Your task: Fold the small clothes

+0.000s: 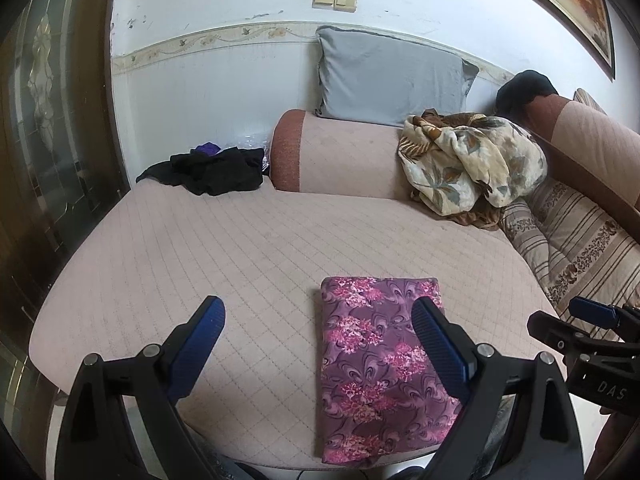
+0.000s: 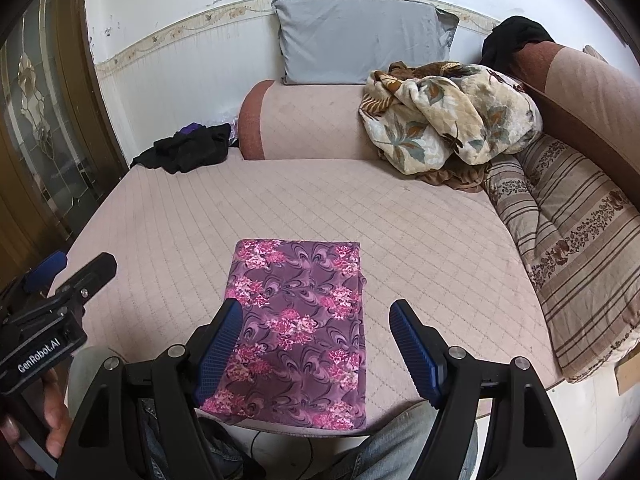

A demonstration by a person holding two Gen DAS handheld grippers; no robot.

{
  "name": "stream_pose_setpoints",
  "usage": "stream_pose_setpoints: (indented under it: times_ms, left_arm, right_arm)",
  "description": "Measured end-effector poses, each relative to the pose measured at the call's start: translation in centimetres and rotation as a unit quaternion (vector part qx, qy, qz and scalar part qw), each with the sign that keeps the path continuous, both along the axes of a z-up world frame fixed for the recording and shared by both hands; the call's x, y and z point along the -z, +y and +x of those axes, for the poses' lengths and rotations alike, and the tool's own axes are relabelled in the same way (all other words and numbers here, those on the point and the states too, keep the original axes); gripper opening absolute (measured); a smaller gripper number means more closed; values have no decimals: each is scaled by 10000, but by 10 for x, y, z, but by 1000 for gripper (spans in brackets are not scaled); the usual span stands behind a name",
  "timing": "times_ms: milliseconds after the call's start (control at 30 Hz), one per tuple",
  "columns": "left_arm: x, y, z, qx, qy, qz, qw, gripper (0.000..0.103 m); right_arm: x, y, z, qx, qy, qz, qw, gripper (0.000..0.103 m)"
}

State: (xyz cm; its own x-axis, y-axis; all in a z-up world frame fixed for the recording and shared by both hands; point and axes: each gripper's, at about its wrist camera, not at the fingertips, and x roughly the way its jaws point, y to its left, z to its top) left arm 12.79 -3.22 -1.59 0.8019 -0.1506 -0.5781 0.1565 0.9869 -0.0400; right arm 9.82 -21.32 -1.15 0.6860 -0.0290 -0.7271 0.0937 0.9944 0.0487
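Note:
A purple cloth with pink flowers point(image 1: 380, 364) point(image 2: 300, 328) lies folded into a long rectangle at the near edge of the pink quilted seat point(image 1: 240, 248) point(image 2: 400, 216). My left gripper point(image 1: 318, 306) hovers open above the seat, its right finger over the cloth's right edge and its left finger over bare cushion. My right gripper point(image 2: 316, 308) stands open astride the cloth's near half, nothing between its pads. Each gripper also shows at the edge of the other's view: the right gripper point(image 1: 592, 328) and the left gripper point(image 2: 60, 276).
A heap of black and purple clothes point(image 1: 212, 168) point(image 2: 188, 150) lies at the far left corner. A floral blanket point(image 1: 468, 164) point(image 2: 448, 116), a grey pillow point(image 1: 392, 76) and a striped cushion point(image 2: 572, 240) fill the back and right. A person's jeans point(image 2: 392, 452) show below the seat's edge.

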Motion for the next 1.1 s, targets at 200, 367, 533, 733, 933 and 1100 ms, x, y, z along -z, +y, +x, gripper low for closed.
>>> stream_pose_setpoints:
  times_ms: [200, 367, 533, 733, 933, 1100]
  left_arm:
    - [2, -9, 2, 142, -26, 201, 9997, 94]
    - [4, -11, 3, 207, 41, 240, 9995, 94]
    - [7, -16, 4, 214, 213, 385, 9988, 94]
    - [7, -18, 0, 180, 211, 472, 9985, 94]
    - [7, -18, 0, 194, 225, 466, 9985, 94]
    - [7, -21, -6, 239, 238, 473, 9983, 94]
  right_arm:
    - [1, 1, 5, -6, -11, -58, 10000, 80]
    - [1, 2, 6, 7, 0, -76, 10000, 80]
    - [2, -3, 4, 34, 14, -73, 10000, 80]
    - [2, -7, 0, 70, 5, -22, 10000, 80]
    - [2, -8, 0, 62, -1, -15, 10000, 80]
    - [2, -8, 0, 71, 13, -18, 10000, 80]
